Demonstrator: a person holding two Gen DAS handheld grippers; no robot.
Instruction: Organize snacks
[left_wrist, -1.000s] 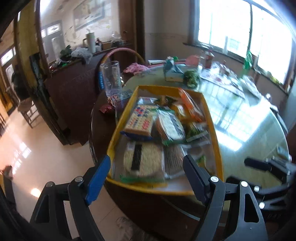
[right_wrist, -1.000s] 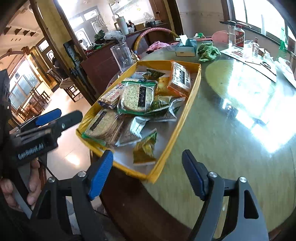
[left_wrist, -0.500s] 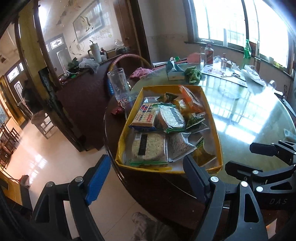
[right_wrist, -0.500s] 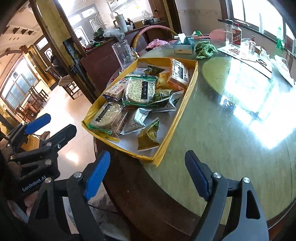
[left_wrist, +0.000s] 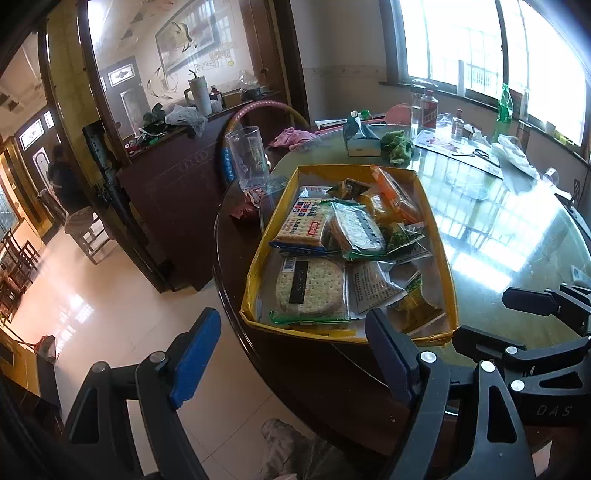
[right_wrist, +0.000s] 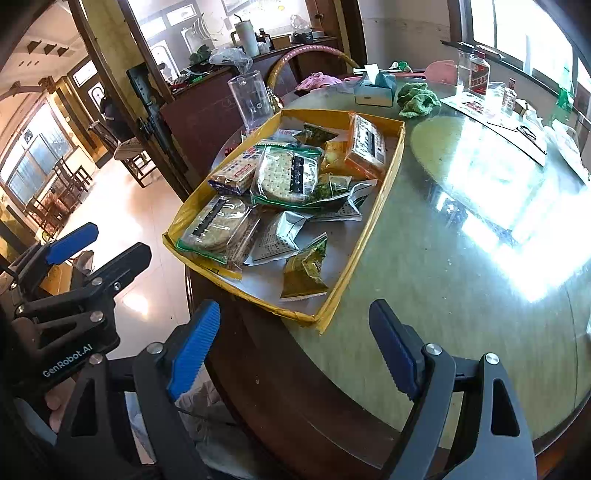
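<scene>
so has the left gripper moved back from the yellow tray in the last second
Yes. In the left wrist view the left gripper has pulled back and up: the yellow tray, at rest on the round table, now sits smaller and beyond the fingertips.

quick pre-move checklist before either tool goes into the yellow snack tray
1. Left tool open and empty: ok.
2. Right tool open and empty: ok.
3. Both tools short of the yellow tray, touching nothing: ok.
4. Tray sits fully on the round table: not ok, its near corner hangs past the edge.
5. Easy first pick: ok, the green packet lies alone at the near end.
6. Round cracker packs free to lift: cannot tell, packs overlap.
</scene>
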